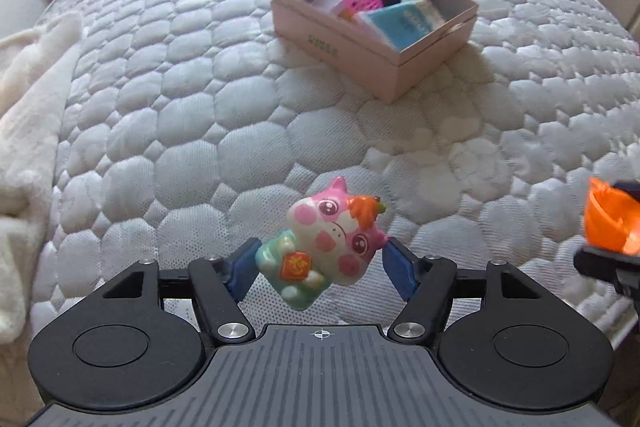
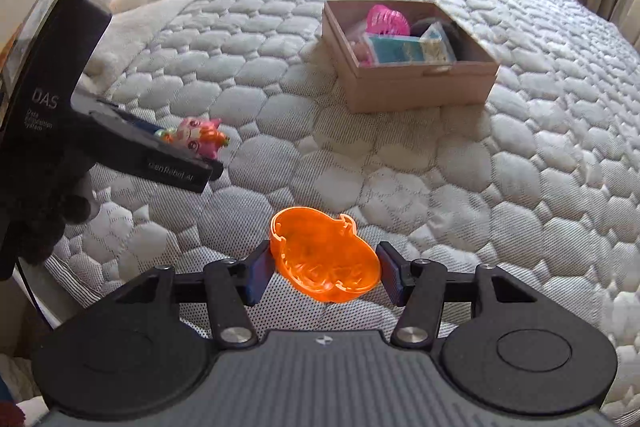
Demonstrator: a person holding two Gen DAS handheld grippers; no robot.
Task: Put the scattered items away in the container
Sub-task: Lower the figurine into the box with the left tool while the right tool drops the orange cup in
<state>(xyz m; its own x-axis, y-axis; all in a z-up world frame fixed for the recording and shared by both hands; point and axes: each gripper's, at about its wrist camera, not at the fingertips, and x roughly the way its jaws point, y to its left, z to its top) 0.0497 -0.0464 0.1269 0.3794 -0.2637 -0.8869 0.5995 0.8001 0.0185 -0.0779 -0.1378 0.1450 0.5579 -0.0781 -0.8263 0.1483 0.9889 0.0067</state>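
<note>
Toys held clear of the bed for transfer: left gripper (image 1: pixel 320 259) clamps the cat figurine (image 1: pixel 324 247); right gripper (image 2: pixel 325 269) clamps the orange mould (image 2: pixel 324 259). Pink box (image 1: pixel 360 47) sits well ahead, partly filled.

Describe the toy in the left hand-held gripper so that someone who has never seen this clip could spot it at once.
On the white quilted mattress, well short of the pink cardboard box, the left hand-held gripper clamps a small cat figurine between its blue fingers. It is glossy, with a pink-spotted face, mint body and an orange tuft, unlike the translucent orange shell in the right hand-held gripper.
</note>
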